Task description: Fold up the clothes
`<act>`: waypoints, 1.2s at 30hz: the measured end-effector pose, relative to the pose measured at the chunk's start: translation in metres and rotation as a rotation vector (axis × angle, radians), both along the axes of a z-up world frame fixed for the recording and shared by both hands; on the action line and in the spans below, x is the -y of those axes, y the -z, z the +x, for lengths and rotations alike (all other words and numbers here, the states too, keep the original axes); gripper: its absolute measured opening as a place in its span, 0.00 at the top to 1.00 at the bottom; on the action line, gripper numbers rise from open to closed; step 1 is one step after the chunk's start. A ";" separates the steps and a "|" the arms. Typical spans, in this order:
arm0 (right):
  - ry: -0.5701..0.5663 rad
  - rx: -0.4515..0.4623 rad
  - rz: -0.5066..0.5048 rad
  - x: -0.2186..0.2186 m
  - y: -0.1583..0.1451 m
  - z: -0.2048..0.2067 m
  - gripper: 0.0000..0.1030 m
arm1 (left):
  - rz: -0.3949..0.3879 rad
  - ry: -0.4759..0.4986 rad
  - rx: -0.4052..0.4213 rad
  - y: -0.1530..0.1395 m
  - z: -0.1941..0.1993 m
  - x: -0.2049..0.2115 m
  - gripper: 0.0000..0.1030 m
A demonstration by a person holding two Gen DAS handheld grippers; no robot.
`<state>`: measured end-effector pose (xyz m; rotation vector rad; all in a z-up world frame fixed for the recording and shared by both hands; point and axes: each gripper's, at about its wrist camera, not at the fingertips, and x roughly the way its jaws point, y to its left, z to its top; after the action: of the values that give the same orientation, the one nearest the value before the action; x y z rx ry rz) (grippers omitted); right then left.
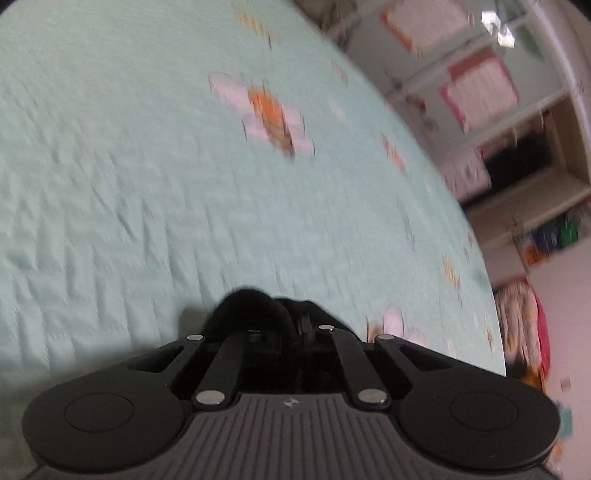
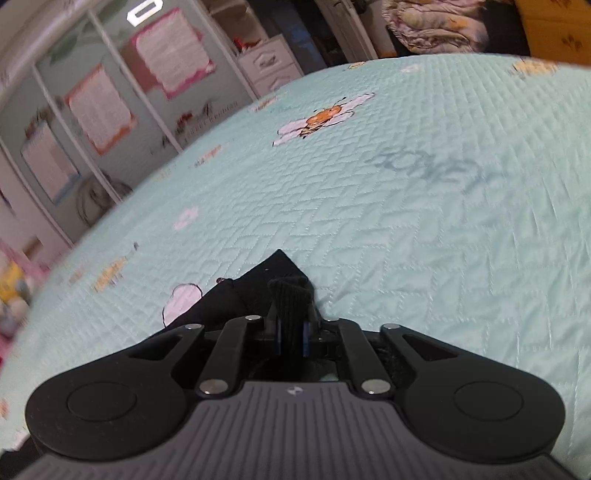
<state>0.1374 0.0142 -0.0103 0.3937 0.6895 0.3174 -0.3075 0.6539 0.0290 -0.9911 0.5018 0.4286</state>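
Observation:
A black garment (image 2: 258, 284) lies on the mint green quilted bedspread (image 2: 406, 240) just ahead of my right gripper (image 2: 291, 325). That gripper is shut on a ribbed fold of it, which stands up between the fingertips. In the left wrist view, more of the black garment (image 1: 247, 306) bunches at the tips of my left gripper (image 1: 295, 321). The left jaws are drawn together on this dark cloth. Most of the garment is hidden under both gripper bodies. The left view is blurred.
The bedspread (image 1: 147, 166) carries bee and flower prints. Its edge curves down the right of the left wrist view, with shelves (image 1: 517, 166) beyond. Past the bed in the right wrist view are white drawers (image 2: 269, 62), posters on cupboard doors (image 2: 170, 51) and piled bedding (image 2: 432, 26).

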 end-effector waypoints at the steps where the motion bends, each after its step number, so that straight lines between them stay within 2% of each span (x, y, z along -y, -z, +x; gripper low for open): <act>1: -0.003 0.021 0.005 -0.002 -0.008 0.003 0.92 | 0.004 -0.037 0.042 -0.004 -0.004 -0.006 0.96; 3: 0.013 0.051 0.035 0.002 -0.014 0.009 0.92 | -0.002 -0.075 0.077 -0.004 -0.011 -0.006 0.96; 4: 0.023 0.064 0.051 0.004 -0.017 0.012 0.92 | 0.007 -0.076 0.054 -0.002 -0.010 -0.004 0.96; 7: 0.031 0.018 -0.018 -0.001 0.007 0.020 0.92 | 0.003 -0.078 0.000 0.011 0.000 -0.003 0.95; 11: 0.037 0.017 0.092 0.012 0.023 0.021 0.93 | 0.022 -0.069 -0.012 0.014 0.006 -0.002 0.95; 14: 0.023 0.016 0.079 0.012 0.021 0.020 0.91 | 0.025 -0.076 0.011 0.012 0.002 0.000 0.94; 17: 0.046 0.072 0.097 0.009 0.012 0.015 0.90 | 0.030 -0.087 0.014 0.015 -0.003 -0.002 0.93; 19: 0.076 0.032 0.081 0.008 0.022 0.019 0.91 | 0.051 -0.079 -0.014 0.019 0.002 0.000 0.90; 22: 0.055 0.002 0.101 0.013 0.022 0.026 0.89 | 0.018 -0.094 0.022 0.015 -0.006 -0.001 0.88; 23: 0.047 -0.011 0.116 0.016 0.022 0.028 0.88 | 0.010 -0.097 0.029 0.012 -0.010 -0.001 0.86; 24: 0.046 -0.025 0.144 0.022 0.023 0.027 0.85 | 0.004 -0.097 0.032 0.008 -0.014 0.000 0.79; 25: 0.062 -0.047 0.190 0.031 0.024 0.025 0.83 | 0.004 -0.105 0.030 0.004 -0.018 0.000 0.59; 27: 0.107 -0.084 0.286 0.048 0.027 0.016 0.78 | 0.023 -0.150 0.011 -0.006 -0.029 0.000 0.38; 30: 0.257 -0.110 0.358 0.068 0.025 -0.013 0.72 | 0.016 -0.222 0.026 -0.019 -0.060 0.001 0.38; 32: 0.351 -0.129 0.387 0.076 0.021 -0.034 0.69 | 0.011 -0.235 0.032 -0.027 -0.083 0.011 0.38; 34: 0.298 -0.138 0.415 0.070 0.012 -0.060 0.67 | 0.013 -0.233 0.043 -0.032 -0.110 0.030 0.38; 36: 0.157 -0.126 0.428 0.055 0.000 -0.095 0.67 | 0.005 -0.240 0.051 -0.030 -0.138 0.051 0.36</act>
<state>0.0428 -0.0410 -0.0106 0.8772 0.7083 0.2919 -0.4459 0.6032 0.0591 -1.0590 0.3362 0.6171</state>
